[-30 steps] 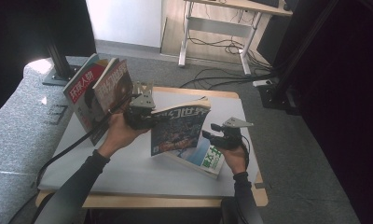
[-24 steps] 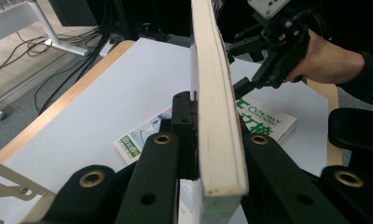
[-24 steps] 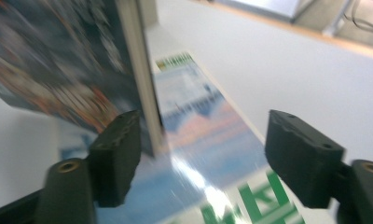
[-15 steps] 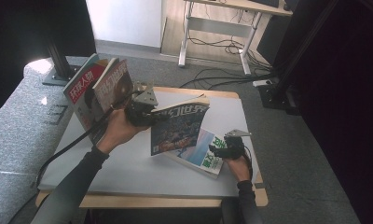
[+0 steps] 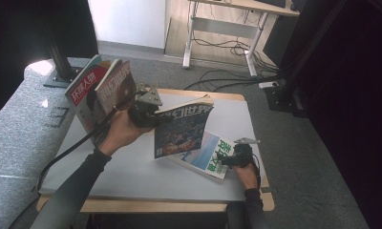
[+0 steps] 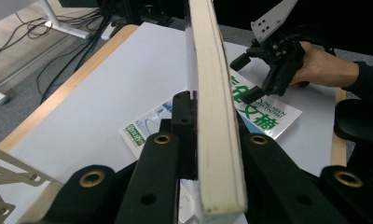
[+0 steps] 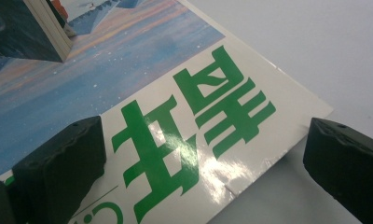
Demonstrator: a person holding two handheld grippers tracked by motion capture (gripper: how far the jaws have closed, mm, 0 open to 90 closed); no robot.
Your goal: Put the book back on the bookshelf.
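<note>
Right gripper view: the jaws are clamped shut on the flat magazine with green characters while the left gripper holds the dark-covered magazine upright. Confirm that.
Not quite. The right gripper has its jaws wide open over the flat magazine with green characters, having just been opening; the right gripper view shows neither pad pressing on it. The left gripper does hold the dark-covered magazine upright.

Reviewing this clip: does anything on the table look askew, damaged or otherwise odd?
Nothing looks damaged. The flat magazine lies skewed to the table edges, partly under the dark magazine that the left gripper holds up on edge. The right gripper, jaws just opened wide, hovers over the flat one's corner.
</note>
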